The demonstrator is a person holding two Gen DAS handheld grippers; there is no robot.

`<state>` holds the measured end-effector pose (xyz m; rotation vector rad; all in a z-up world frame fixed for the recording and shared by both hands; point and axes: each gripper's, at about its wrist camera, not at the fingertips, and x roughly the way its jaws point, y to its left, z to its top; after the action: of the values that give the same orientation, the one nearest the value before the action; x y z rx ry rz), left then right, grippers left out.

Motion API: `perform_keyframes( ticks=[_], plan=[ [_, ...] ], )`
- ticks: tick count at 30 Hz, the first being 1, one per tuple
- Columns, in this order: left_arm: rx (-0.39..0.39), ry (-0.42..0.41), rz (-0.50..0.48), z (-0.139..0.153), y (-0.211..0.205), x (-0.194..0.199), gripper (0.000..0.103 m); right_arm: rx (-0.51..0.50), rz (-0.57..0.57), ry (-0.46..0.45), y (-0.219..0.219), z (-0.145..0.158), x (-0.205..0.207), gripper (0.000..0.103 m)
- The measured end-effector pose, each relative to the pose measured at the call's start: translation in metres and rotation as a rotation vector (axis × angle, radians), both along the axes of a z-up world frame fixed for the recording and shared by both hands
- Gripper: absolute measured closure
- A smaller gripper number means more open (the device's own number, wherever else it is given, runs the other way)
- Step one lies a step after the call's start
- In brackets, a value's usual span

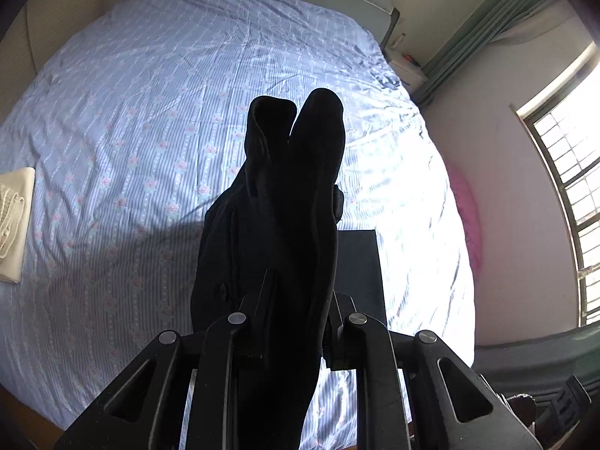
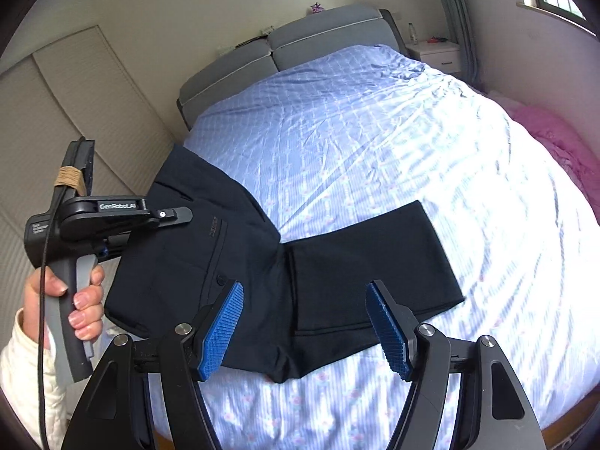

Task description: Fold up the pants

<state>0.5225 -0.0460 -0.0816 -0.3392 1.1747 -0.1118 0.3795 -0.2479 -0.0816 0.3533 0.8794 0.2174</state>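
Observation:
The black pants (image 2: 375,258) lie on the blue flowered bedsheet (image 2: 375,131), legs folded and spread to the right. Their waist end (image 2: 210,247), with a pocket and a button, is lifted at the left. My left gripper (image 2: 180,215), held by a hand, is shut on that end. In the left wrist view the black cloth (image 1: 292,187) hangs bunched between the left gripper's (image 1: 300,300) fingers and hides the pads; a flat part of the pants (image 1: 360,262) shows on the bed behind. My right gripper (image 2: 303,288) hovers open above the pants' crotch area, nothing between its blue pads (image 2: 225,322).
A folded white cloth (image 1: 13,221) lies at the bed's left edge. A grey headboard (image 2: 318,33) and a white nightstand (image 2: 437,54) stand at the far end. A pink blanket (image 2: 562,142) lies by the bed's right side, near a window (image 1: 566,172). Wardrobe doors (image 2: 75,112) stand at left.

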Motion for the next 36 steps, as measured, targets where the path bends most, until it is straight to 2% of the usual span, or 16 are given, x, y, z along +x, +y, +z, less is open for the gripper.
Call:
perform_keyframes(
  ticks=[5, 12, 17, 18, 20, 21, 26, 29, 31, 33, 36],
  plan=[
    [0.162, 0.066, 0.013, -0.036, -0.076, 0.025, 0.084, -0.012, -0.025, 0.023, -0.056, -0.011, 0.009, 0.033],
    [0.324, 0.201, -0.007, -0.113, -0.155, 0.060, 0.084, -0.003, -0.083, 0.092, -0.129, -0.042, 0.030, 0.034],
    [0.365, 0.298, -0.017, -0.157, -0.192, 0.077, 0.082, 0.005, -0.136, 0.147, -0.168, -0.066, 0.044, 0.034],
    [0.366, 0.320, -0.027, -0.164, -0.198, 0.080, 0.077, 0.002, -0.146, 0.158, -0.174, -0.071, 0.046, 0.034],
    [0.359, 0.362, -0.053, -0.176, -0.211, 0.083, 0.060, -0.002, -0.162, 0.180, -0.184, -0.080, 0.051, 0.034],
    [0.348, 0.374, -0.064, -0.179, -0.215, 0.084, 0.047, -0.001, -0.170, 0.191, -0.189, -0.084, 0.053, 0.034],
    [0.285, 0.382, -0.079, -0.181, -0.208, 0.080, 0.037, 0.010, -0.142, 0.217, -0.197, -0.100, 0.070, 0.034],
    [0.176, 0.372, -0.068, -0.174, -0.192, 0.075, 0.031, 0.003, -0.091, 0.228, -0.190, -0.113, 0.084, 0.034],
    [0.098, 0.339, -0.041, -0.164, -0.180, 0.076, 0.030, 0.006, -0.056, 0.239, -0.183, -0.121, 0.094, 0.034],
    [0.075, 0.297, 0.025, -0.151, -0.170, 0.083, 0.022, 0.016, -0.023, 0.250, -0.177, -0.128, 0.105, 0.034],
    [0.043, 0.260, 0.041, -0.137, -0.160, 0.093, 0.021, 0.004, 0.016, 0.249, -0.167, -0.131, 0.118, 0.034]
  ],
)
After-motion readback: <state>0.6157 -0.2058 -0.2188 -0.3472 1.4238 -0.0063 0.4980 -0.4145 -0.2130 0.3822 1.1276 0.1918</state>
